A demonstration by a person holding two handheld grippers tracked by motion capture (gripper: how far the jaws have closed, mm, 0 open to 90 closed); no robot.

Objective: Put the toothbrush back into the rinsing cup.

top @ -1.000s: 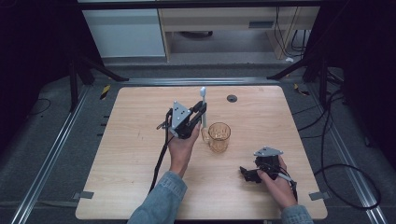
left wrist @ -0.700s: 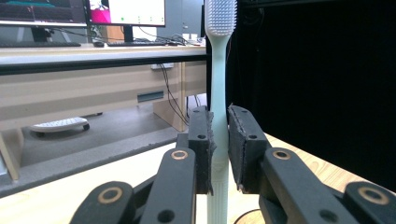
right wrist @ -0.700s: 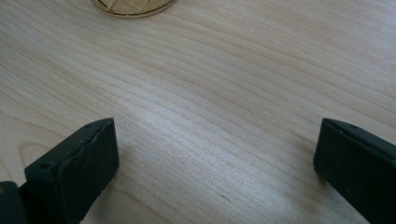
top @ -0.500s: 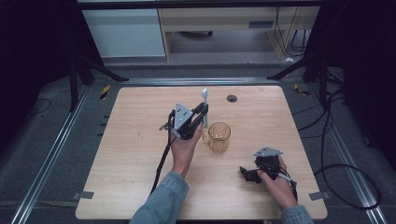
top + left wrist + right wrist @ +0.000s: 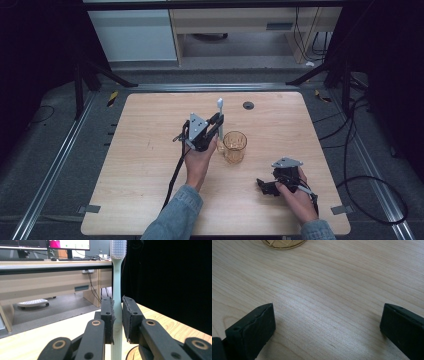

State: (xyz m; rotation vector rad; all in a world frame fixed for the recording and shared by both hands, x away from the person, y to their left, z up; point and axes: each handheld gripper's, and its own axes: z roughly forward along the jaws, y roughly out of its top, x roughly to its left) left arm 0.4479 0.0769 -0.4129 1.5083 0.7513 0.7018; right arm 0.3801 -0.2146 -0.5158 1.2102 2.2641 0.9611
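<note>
L gripper (image 5: 216, 122) clamped upright toothbrush (image 5: 117, 290), just beside amber glass (image 5: 234, 146). R gripper (image 5: 263, 185) sat w/ jaws wide apart, nothing held, on table (image 5: 140, 165).

Desk (image 5: 150, 150): pale wood, fine straight grain. Toothbrush (image 5: 116, 290): pale mint-green handle, whitish translucent bristles. Glass cup (image 5: 234, 146): amber, with a cut diamond pattern at the base. Left tongs (image 5: 117, 315) and right tongs (image 5: 327, 325): black. Sleeve (image 5: 175, 215): blue denim.
</note>
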